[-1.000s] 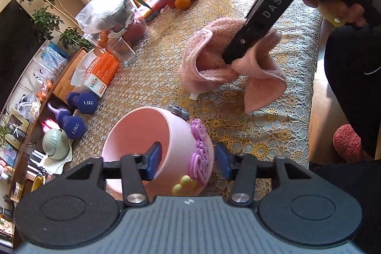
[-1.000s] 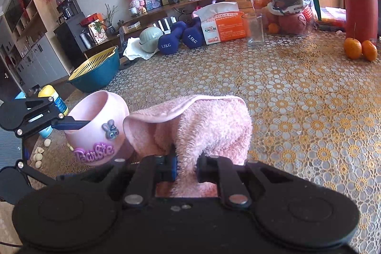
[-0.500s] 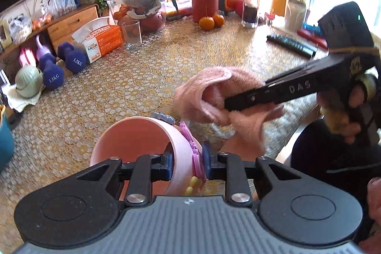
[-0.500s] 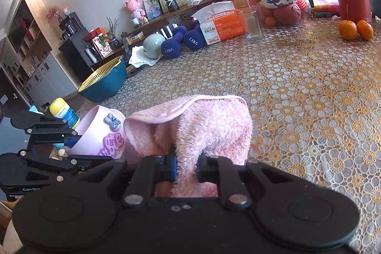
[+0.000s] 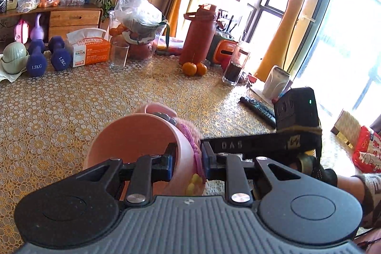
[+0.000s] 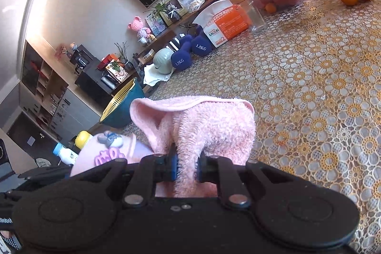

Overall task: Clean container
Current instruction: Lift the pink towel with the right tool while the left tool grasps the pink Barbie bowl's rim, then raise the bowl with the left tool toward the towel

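Observation:
A pink bowl-shaped container [image 5: 140,144] with purple lettering on its side is lifted off the table, its mouth turned toward the camera. My left gripper [image 5: 187,164] is shut on its rim, one pad inside and one outside. In the right wrist view my right gripper [image 6: 187,168] is shut on a pink fluffy towel [image 6: 209,125], which bunches up ahead of the fingers. The container [image 6: 104,154] shows low at the left there, close beside the towel. The right gripper's black body [image 5: 262,144] lies just right of the container in the left wrist view.
The table wears a yellow lace cloth [image 5: 59,111]. At its back stand blue dumbbells [image 5: 35,58], a tissue box [image 5: 89,50], a glass [image 5: 118,55], a red flask [image 5: 198,35], two oranges [image 5: 194,68] and a remote [image 5: 258,108]. A teal basin [image 6: 121,106] sits at the left.
The left gripper closed on the container's rim and lifted it off the table. The towel in the right gripper came closer to the container and lower.

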Motion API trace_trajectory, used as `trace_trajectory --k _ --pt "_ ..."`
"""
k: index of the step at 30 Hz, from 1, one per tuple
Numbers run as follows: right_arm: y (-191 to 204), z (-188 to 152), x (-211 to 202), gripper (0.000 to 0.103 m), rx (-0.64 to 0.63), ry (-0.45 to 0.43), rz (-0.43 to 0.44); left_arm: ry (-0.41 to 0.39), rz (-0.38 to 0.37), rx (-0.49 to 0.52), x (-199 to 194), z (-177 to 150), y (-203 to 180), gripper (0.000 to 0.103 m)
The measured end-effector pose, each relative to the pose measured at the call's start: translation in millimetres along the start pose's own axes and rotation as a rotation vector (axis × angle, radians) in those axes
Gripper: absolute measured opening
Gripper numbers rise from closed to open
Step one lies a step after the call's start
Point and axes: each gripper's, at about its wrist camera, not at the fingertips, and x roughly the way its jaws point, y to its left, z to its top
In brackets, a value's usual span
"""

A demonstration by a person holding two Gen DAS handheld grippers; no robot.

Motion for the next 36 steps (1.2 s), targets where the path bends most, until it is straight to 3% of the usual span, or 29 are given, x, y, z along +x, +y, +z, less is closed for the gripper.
trace_trajectory --k 5,12,17,23,29,36 --pt "0 -7 -16 0.012 -0.075 0.001 -0.026 -0.055 0.035 -0.056 -5 14 10 0.022" --pt "7 -1 -54 0.012 -0.074 -0.065 0.101 -0.058 0.033 -0.093 8 17 5 0.021" --pt "3 8 -40 0.012 -0.044 -0.067 0.061 -0.034 0.012 -0.066 13 11 -9 0.017" --pt "-15 11 -33 0.012 -0.023 -0.069 -0.016 -0.047 0.042 -0.089 15 10 -5 0.017" --pt "-16 -10 -63 0.012 -0.065 -0.047 0.020 -0.047 0.002 -0.114 19 7 -2 0.017" --pt "-10 -4 -50 0.012 -0.088 -0.041 -0.006 -0.015 -0.011 -0.074 26 -5 -11 0.013"
